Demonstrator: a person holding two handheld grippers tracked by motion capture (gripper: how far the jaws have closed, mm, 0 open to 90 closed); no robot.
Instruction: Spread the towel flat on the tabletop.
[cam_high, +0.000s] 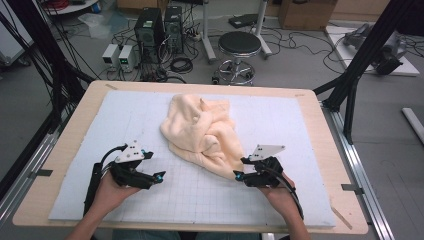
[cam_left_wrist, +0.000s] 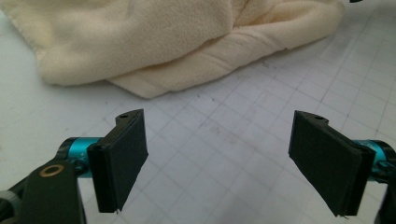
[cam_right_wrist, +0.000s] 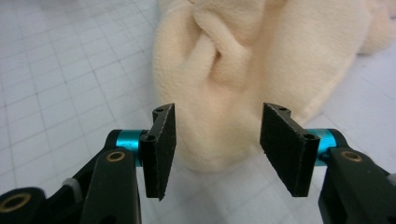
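Note:
A crumpled cream towel (cam_high: 202, 132) lies bunched on the white gridded mat (cam_high: 125, 115), a little right of its middle. My left gripper (cam_high: 161, 176) hovers over the mat to the towel's lower left, jaws wide apart and nothing between them; the towel (cam_left_wrist: 154, 42) lies ahead of it. My right gripper (cam_high: 239, 168) sits at the towel's near right corner, pointing left. In the right gripper view its jaws stand apart on either side of a hanging fold of towel (cam_right_wrist: 219, 140), and the pads do not press on the cloth.
The mat rests on a wooden table (cam_high: 70, 130) with metal rails along both sides. Behind the table stand a black stool (cam_high: 239, 47), computer towers (cam_high: 150, 27) and cables on the floor. Black frame posts (cam_high: 365, 50) rise at the right.

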